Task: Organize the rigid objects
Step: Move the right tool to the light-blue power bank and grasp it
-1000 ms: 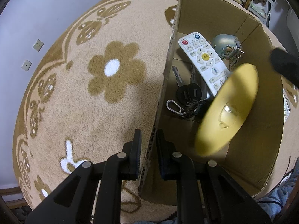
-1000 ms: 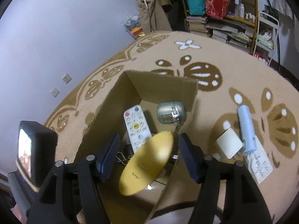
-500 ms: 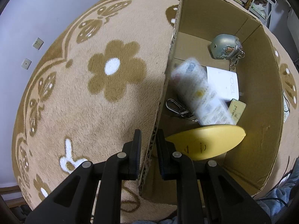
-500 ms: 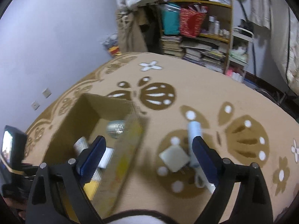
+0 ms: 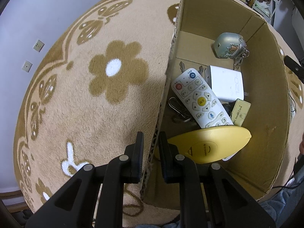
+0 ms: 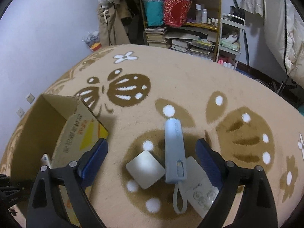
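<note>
Three items (image 6: 174, 150) on carpet (six boxed (image 5: 201, 98)).

black hand-held gripper (image 5: 150, 152), blue-padded hand-held gripper (image 6: 152, 157)

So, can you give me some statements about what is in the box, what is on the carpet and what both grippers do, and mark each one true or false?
1. The left gripper is clamped on the wall of the cardboard box. True.
2. The yellow disc lies on the carpet. False: it lies inside the box, by the remote control.
3. The right gripper holds the light blue cylinder. False: its jaws are open and empty above it.
4. A white square block lies on the carpet beside the cylinder. True.
5. The box is empty. False: it also holds keys and a silver pouch.
</note>
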